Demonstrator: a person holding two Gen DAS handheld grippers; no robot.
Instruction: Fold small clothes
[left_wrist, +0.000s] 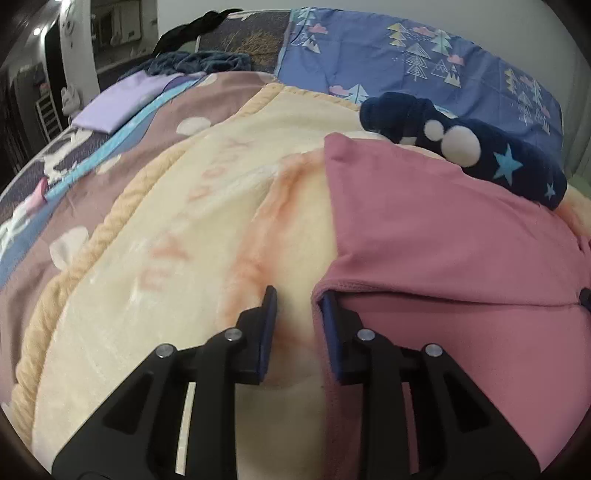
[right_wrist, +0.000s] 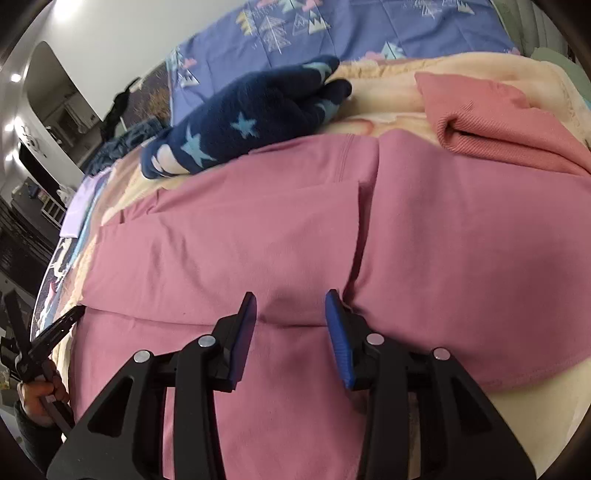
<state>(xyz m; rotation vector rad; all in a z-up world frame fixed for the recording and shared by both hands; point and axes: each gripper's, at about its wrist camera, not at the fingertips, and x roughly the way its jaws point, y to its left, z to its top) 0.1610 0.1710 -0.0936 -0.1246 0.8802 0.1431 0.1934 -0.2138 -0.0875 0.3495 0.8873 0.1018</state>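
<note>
A mauve-pink garment lies partly folded on a cream blanket; it fills the middle of the right wrist view. My left gripper is open at the garment's left edge, its right finger tucked under the folded edge, its left finger over bare blanket. My right gripper is open and empty, just above the garment along a fold line. The left gripper also shows at the left edge of the right wrist view.
A navy star-patterned fleece item lies behind the garment, also in the right wrist view. A salmon ribbed garment lies at the far right. A folded lilac cloth sits far left. A blue tree-print cover lies beyond.
</note>
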